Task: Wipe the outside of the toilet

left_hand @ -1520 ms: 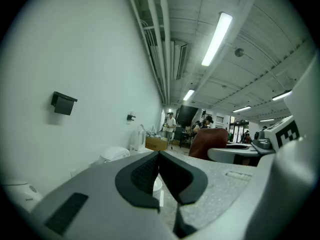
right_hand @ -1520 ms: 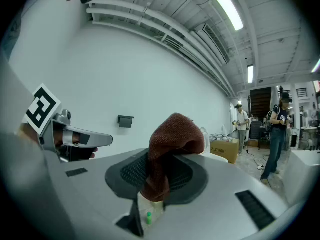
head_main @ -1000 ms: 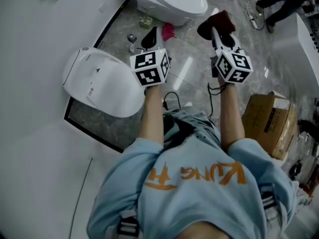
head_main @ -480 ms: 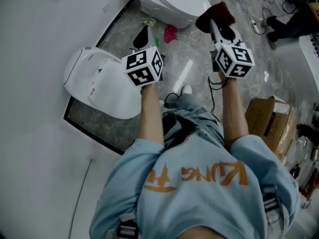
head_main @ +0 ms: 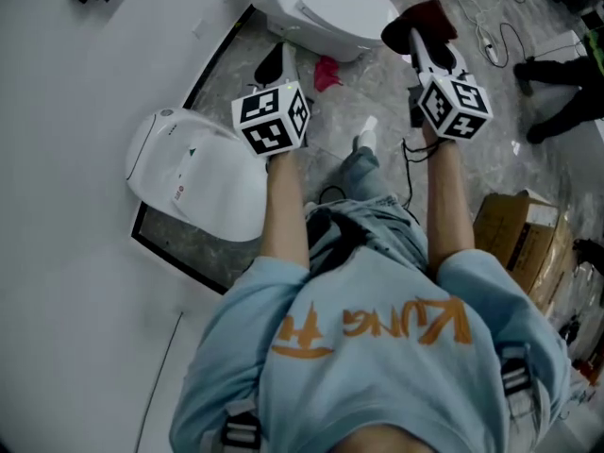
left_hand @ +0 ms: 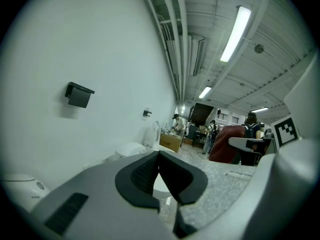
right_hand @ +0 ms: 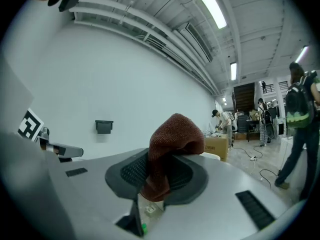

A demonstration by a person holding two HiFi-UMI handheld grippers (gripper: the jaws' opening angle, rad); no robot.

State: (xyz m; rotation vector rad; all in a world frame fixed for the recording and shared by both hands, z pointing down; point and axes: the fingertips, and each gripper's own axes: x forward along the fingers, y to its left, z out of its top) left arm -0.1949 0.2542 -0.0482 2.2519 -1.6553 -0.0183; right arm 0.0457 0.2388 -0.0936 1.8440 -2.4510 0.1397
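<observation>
Looking down from the head view, found the toilet (head_main: 326,8) at the top of the scene: white, lid down, standing on a grey stone floor (head_main: 377,88) by a white wall (head_main: 75,83).

Held the left gripper (head_main: 274,64) just short of the toilet's near left side and apart from it. Saw in the left gripper view its dark ribbed pads (left_hand: 142,174) brought together at the tips, with nothing gripped between them.

Held the right gripper (head_main: 422,38) off the toilet's right side, likewise apart from it, jaws closed tight on a dark red knitted cloth (head_main: 422,17). Saw in the right gripper view that cloth bunched up above the pads and hanging down between them.

Noted a second toilet (head_main: 193,173), also white, nearer than the first toilet and to its left, just beside the left forearm. Noted a pink scrap (head_main: 327,72) on the floor just in front of the toilet, between the two grippers.

Made out a cardboard box (head_main: 519,243) well to the right of the toilet and nearer, beside the right elbow. Made out loose cables (head_main: 491,28) on the floor right of the toilet. Glimpsed a person (head_main: 566,74) in dark clothes farther right still.

Spotted a small black holder (left_hand: 79,94) fixed on the wall, left of the toilet in the left gripper view. Wore a light blue shirt (head_main: 377,347) with orange print, filling the lower part of the head view, nearer than the toilet.
</observation>
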